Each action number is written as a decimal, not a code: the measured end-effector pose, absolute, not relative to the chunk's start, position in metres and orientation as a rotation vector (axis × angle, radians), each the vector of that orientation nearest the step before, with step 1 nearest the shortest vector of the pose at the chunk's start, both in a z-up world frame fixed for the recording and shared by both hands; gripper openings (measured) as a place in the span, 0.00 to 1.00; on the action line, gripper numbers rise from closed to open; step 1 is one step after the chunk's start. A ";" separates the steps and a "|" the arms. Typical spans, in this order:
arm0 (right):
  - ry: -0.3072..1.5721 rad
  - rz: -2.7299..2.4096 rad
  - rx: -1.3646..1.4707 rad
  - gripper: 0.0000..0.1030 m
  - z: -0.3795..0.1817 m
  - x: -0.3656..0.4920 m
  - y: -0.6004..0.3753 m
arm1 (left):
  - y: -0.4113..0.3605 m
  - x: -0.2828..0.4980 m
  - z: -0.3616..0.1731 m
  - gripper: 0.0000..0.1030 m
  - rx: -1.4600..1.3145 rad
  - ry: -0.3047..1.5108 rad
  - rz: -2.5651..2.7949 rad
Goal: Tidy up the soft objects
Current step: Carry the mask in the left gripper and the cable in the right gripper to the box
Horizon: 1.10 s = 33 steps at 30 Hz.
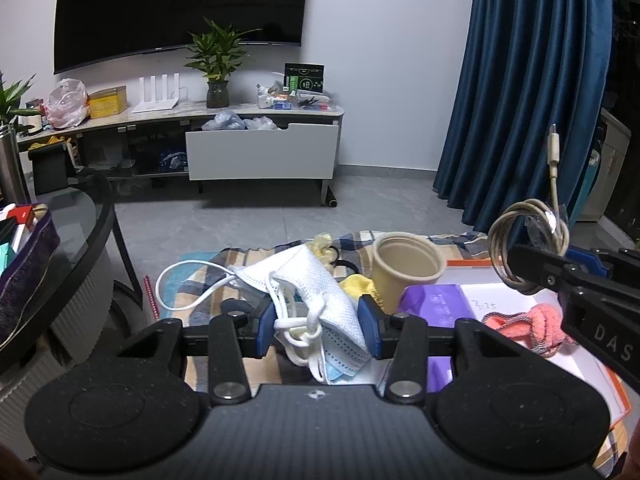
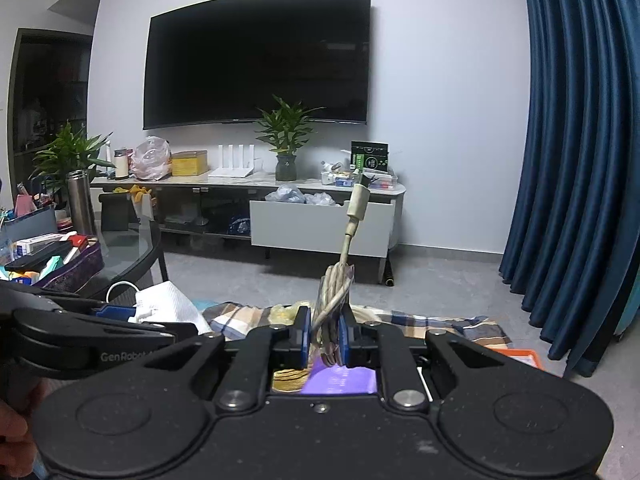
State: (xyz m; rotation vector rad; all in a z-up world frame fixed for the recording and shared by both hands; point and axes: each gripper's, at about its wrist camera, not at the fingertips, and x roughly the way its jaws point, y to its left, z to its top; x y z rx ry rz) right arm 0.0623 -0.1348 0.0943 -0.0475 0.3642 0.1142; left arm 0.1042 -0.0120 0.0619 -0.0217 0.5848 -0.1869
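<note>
My left gripper (image 1: pixel 320 326) is shut on a bundle of face masks (image 1: pixel 320 292), white and light blue, held above the plaid cloth (image 1: pixel 240 264); the bundle also shows in the right wrist view (image 2: pixel 172 306). My right gripper (image 2: pixel 324 336) is shut on a coiled beige cable (image 2: pixel 334 296) with its plug end sticking up; the cable shows in the left wrist view (image 1: pixel 528 240) at right. A pink fabric piece (image 1: pixel 528 326) lies in an open orange-edged white box (image 1: pixel 592 364). A yellow cloth (image 1: pixel 360 286) lies by a beige paper cup (image 1: pixel 408 272).
A purple card (image 1: pixel 436 304) lies in the box. A glass table (image 1: pixel 80 240) with a full purple box (image 1: pixel 24 264) stands at left. A TV cabinet (image 1: pixel 260 152) with an open drawer stands against the far wall. Blue curtains (image 1: pixel 532 80) hang at right.
</note>
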 end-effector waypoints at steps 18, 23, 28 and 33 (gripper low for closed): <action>0.371 0.067 -0.029 0.17 0.097 0.056 -0.174 | -0.053 0.106 0.061 0.43 -0.001 0.620 -0.265; 0.374 0.056 -0.019 0.17 0.096 0.053 -0.180 | -0.060 0.107 0.060 0.43 0.003 0.624 -0.277; 0.371 0.035 -0.011 0.17 0.095 0.053 -0.187 | -0.065 0.108 0.059 0.43 0.003 0.628 -0.290; 0.373 0.018 -0.007 0.17 0.095 0.051 -0.193 | -0.073 0.107 0.059 0.43 0.006 0.628 -0.307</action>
